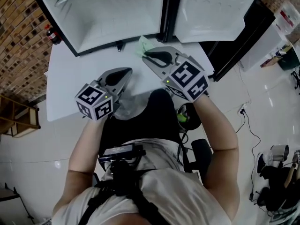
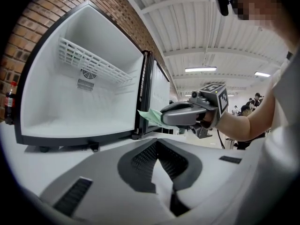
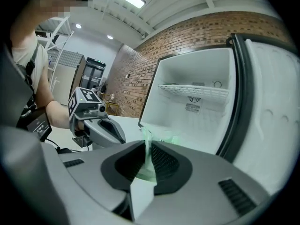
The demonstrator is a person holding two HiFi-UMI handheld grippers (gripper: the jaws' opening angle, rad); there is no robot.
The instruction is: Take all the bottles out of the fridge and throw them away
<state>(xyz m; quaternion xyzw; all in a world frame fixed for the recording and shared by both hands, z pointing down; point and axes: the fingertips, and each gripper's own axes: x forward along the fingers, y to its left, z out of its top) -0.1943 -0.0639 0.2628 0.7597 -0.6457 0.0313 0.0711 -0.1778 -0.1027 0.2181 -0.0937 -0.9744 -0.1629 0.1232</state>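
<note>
Seen from above, a person stands at a white table (image 1: 70,78) holding a gripper in each hand. A small white fridge (image 1: 108,18) sits on the table with its door (image 1: 211,8) swung open to the right. A white wire shelf (image 2: 93,62) runs across the upper part of its interior. The right gripper (image 1: 149,55) reaches toward the fridge opening, its jaws narrowly parted and pinching a thin, pale green translucent plastic item (image 1: 143,45); whether this is a flattened bottle cannot be told. The left gripper (image 1: 123,75) hovers over the table nearer the person, jaws pressed together with nothing between them. A dark cola bottle (image 1: 53,34) with a red label stands outside the fridge, to its left, by the brick wall (image 1: 18,41)
</note>
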